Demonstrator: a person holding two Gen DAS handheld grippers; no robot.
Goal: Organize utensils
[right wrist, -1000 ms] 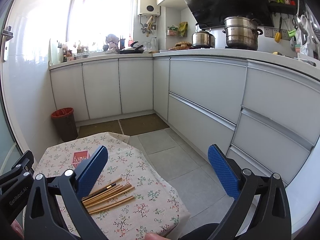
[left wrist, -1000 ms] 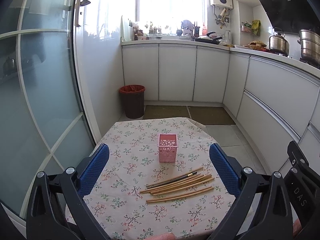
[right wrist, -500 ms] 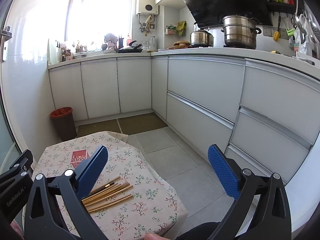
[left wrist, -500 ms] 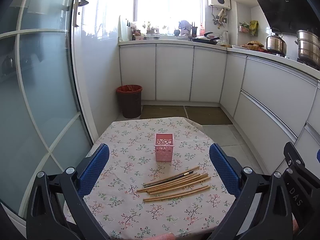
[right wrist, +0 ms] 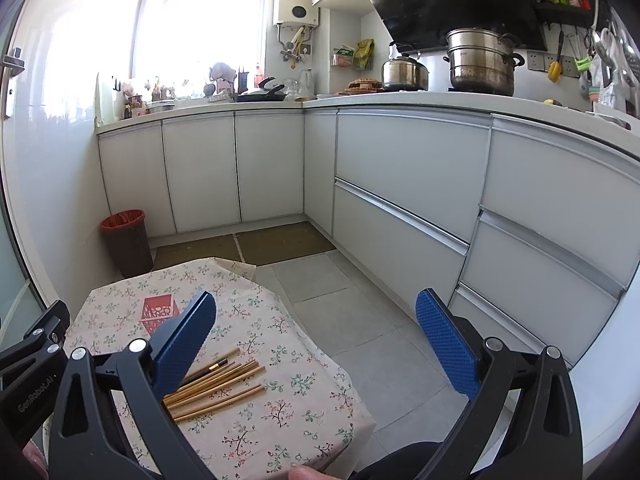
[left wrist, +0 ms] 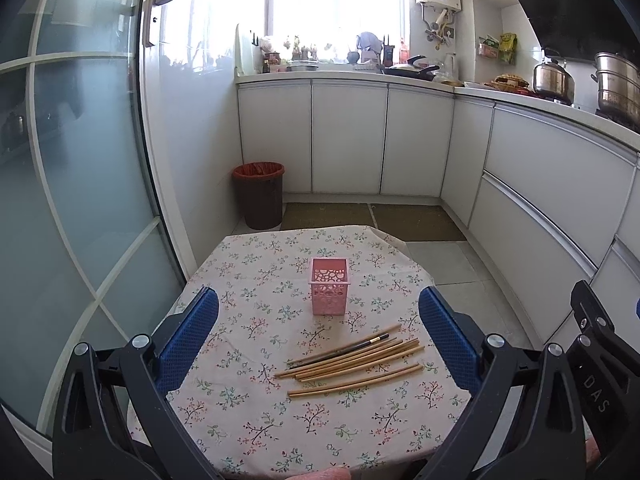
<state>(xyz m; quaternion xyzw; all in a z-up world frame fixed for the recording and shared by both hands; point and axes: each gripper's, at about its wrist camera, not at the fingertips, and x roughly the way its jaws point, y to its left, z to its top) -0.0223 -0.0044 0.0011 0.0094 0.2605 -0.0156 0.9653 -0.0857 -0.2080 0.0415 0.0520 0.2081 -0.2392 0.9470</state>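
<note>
A pink perforated utensil holder (left wrist: 329,291) stands upright on the floral tablecloth (left wrist: 248,420). Several wooden chopsticks (left wrist: 356,362) and one dark one lie loose in front of it, toward the right. My left gripper (left wrist: 320,336) is open and empty, held above the table's near side. My right gripper (right wrist: 316,340) is open and empty, to the right of the table, mostly over the floor. In the right wrist view the holder (right wrist: 158,312) and the chopsticks (right wrist: 218,380) sit partly behind the left finger (right wrist: 184,340).
The small table stands beside a glass door (left wrist: 72,200) on the left. A red-lined bin (left wrist: 259,194) sits behind the table. White cabinets (right wrist: 400,184) run along the back and right. Pots (right wrist: 480,62) stand on the counter. The right gripper's body (left wrist: 600,360) shows at right.
Both grippers have drawn back and risen slightly, so the table, holder and chopsticks sit a little lower and farther in view. Both stay open; nothing on the table moved.
</note>
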